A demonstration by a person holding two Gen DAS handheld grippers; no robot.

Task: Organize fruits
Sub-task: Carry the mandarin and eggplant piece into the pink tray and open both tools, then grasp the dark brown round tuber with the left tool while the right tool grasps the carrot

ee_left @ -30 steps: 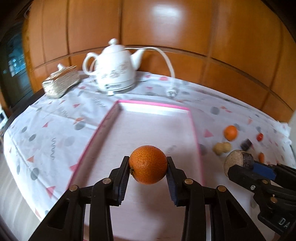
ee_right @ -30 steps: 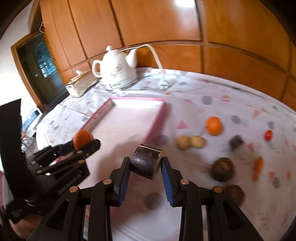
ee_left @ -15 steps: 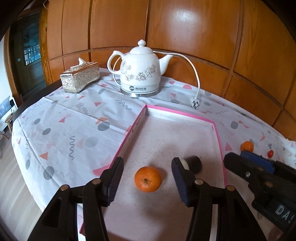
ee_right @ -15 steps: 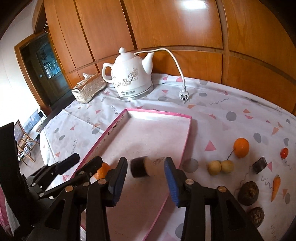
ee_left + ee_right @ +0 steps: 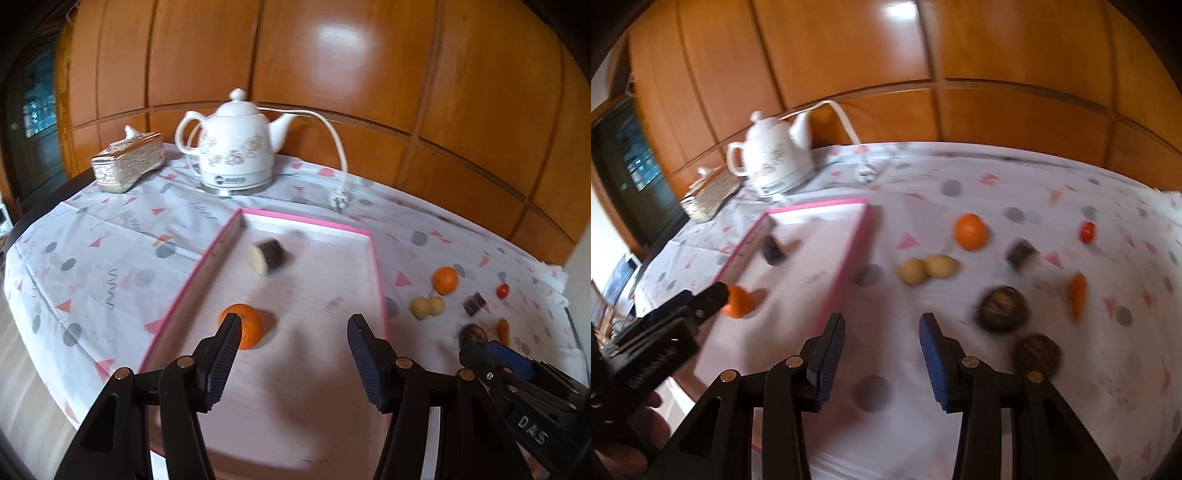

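A pink-rimmed tray (image 5: 378, 266) (image 5: 857, 236) holds an orange (image 5: 247, 326) (image 5: 738, 301) near its left rim and a dark cut piece with a pale end (image 5: 267, 254) (image 5: 772, 249) further back. My left gripper (image 5: 291, 350) is open and empty above the tray, its left fingertip in front of the orange. My right gripper (image 5: 882, 343) is open and empty over the cloth, right of the tray. On the cloth lie another orange (image 5: 971, 230), two pale round fruits (image 5: 927, 269), two brown round fruits (image 5: 1003, 308), a dark piece (image 5: 1021, 254), a small carrot (image 5: 1078, 291) and a cherry tomato (image 5: 1087, 230).
A white kettle (image 5: 236, 147) with a cord and plug (image 5: 340, 201) stands behind the tray. A silvery tissue box (image 5: 127, 162) sits at the back left. The patterned tablecloth (image 5: 92, 251) covers a table whose edge curves at the left.
Both grippers let go of their loads into the tray, opened and drew back. The right gripper has swung right, over the loose fruits. The dark piece now lies further back in the tray.
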